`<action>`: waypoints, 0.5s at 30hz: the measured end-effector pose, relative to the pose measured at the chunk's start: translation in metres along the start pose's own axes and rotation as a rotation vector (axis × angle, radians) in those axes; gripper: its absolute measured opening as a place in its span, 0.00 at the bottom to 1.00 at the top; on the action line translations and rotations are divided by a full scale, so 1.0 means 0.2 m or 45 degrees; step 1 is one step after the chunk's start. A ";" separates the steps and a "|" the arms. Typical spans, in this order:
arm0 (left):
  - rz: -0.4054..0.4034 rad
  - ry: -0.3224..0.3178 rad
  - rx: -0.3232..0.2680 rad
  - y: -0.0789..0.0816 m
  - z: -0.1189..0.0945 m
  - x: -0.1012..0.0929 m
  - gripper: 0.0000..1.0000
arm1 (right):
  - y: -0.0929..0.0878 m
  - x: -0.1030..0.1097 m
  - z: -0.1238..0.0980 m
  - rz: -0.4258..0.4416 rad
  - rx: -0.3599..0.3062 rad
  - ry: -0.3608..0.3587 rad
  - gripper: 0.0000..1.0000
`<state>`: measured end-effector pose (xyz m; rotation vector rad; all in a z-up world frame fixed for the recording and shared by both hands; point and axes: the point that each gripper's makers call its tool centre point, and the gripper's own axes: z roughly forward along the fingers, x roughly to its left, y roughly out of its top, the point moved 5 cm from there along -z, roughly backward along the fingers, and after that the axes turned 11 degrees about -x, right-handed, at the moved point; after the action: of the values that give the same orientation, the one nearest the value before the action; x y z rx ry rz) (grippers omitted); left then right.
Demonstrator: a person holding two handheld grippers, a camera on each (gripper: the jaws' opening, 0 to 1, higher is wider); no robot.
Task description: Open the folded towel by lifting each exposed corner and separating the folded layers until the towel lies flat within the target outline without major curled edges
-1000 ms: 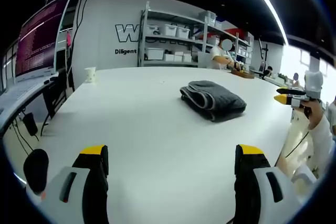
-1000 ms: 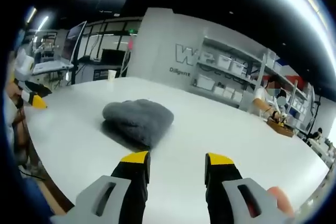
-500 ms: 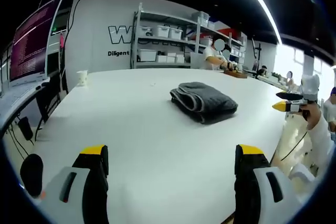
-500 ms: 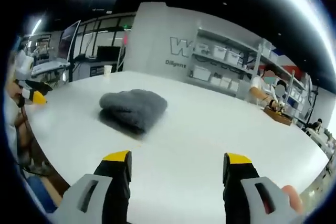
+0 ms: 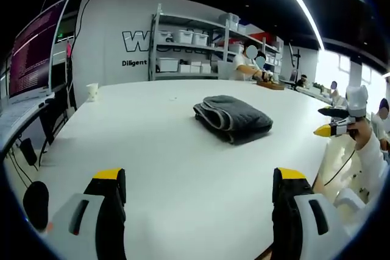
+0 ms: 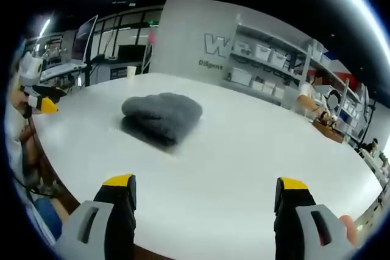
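A dark grey folded towel (image 5: 233,119) lies on the white table (image 5: 158,150), its stacked layers showing at the near edge. In the right gripper view the same towel (image 6: 162,116) sits as a rounded bundle left of centre. My left gripper (image 5: 198,181) is open, well short of the towel, with nothing between its yellow-tipped jaws. My right gripper (image 6: 206,188) is open wide above the table's near edge, also away from the towel. The right gripper (image 5: 332,123) shows at the right of the left gripper view; the left gripper (image 6: 38,101) shows at the far left of the right gripper view.
A paper cup (image 5: 92,91) stands at the table's far left. A monitor (image 5: 36,50) is on the left, shelves with white bins (image 5: 186,56) stand behind. People sit at the back right (image 6: 317,105). A cable (image 5: 27,150) hangs off the left edge.
My right gripper's jaws have spread from a narrow gap to a wide one. Both views have shifted slightly; the towel has not moved on the table.
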<state>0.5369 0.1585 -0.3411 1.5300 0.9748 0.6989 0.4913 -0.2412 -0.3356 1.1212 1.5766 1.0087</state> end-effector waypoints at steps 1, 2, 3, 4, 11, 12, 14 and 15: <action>0.000 0.000 0.002 0.00 0.00 0.00 0.99 | 0.00 0.00 0.00 0.001 0.005 0.002 0.97; 0.000 0.000 0.003 0.00 0.00 0.00 0.99 | 0.00 0.01 0.00 0.003 0.009 0.005 0.98; -0.002 0.000 0.004 0.00 0.00 0.00 0.99 | -0.01 0.01 0.00 0.007 0.012 0.008 0.99; -0.002 -0.001 0.004 -0.01 0.00 0.00 0.99 | -0.01 0.01 0.00 0.007 0.015 0.010 0.99; -0.004 0.002 0.005 -0.01 0.00 0.00 0.99 | -0.01 0.02 0.00 0.007 0.025 0.018 0.99; -0.004 0.003 0.005 -0.01 0.00 0.01 0.99 | -0.01 0.02 0.00 0.006 0.028 0.019 0.99; -0.004 0.005 0.005 -0.01 0.00 0.01 0.99 | -0.01 0.02 0.01 0.006 0.035 0.020 0.99; -0.005 0.006 0.005 -0.01 0.00 0.01 0.99 | -0.02 0.02 0.01 0.006 0.038 0.019 0.99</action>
<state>0.5376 0.1598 -0.3431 1.5300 0.9824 0.6987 0.4913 -0.2379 -0.3400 1.1410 1.6064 1.0019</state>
